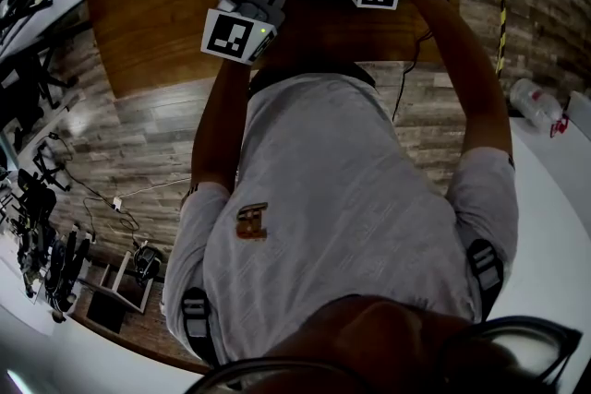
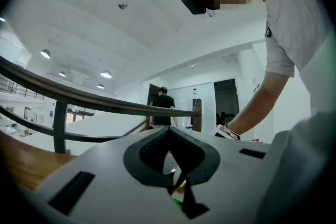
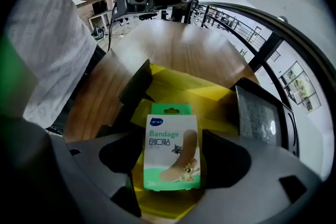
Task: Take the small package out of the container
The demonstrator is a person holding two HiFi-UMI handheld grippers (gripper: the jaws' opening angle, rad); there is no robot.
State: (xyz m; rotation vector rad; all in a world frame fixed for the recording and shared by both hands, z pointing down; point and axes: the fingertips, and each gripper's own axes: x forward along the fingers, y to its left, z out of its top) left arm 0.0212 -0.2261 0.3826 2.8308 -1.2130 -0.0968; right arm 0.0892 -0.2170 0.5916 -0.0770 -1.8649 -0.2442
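the small package [image 3: 172,128] is a white and green box with the word "bandage" on it and a picture of a tan strip. it sits in the yellow container [image 3: 210,94], and yellow shows all round it. it has not come out.

the right hand-held gripper [image 3: 173,152] has its jaws spread wide, one on each side of the box. a bit of yellow shows between the left jaw and the box. the pads do not squeeze the box, so the grip is let go.

a dark flap [image 3: 135,86] sticks up at the left edge of the container. a dark flat thing [image 3: 256,115] with a grey speckled face stands at its right edge. the container rests on the brown wooden desk [image 3: 178,44].

the left hand-held gripper [image 2: 169,136] has its two dark pads pressed together at the tips. nothing is between them. its own view looks up at a white ceiling with round lights, a dark railing [image 2: 79,94] and a person in black [image 2: 164,102] far off.

in the head view both grippers are over the far end of the desk, near each other. the left one is to the left with its marker cube [image 1: 238,34] nearest the person. the person wears a light grey shirt [image 1: 342,198] and holds both arms out. the floor [image 1: 138,143] under the desk is made of grey-brown planks.
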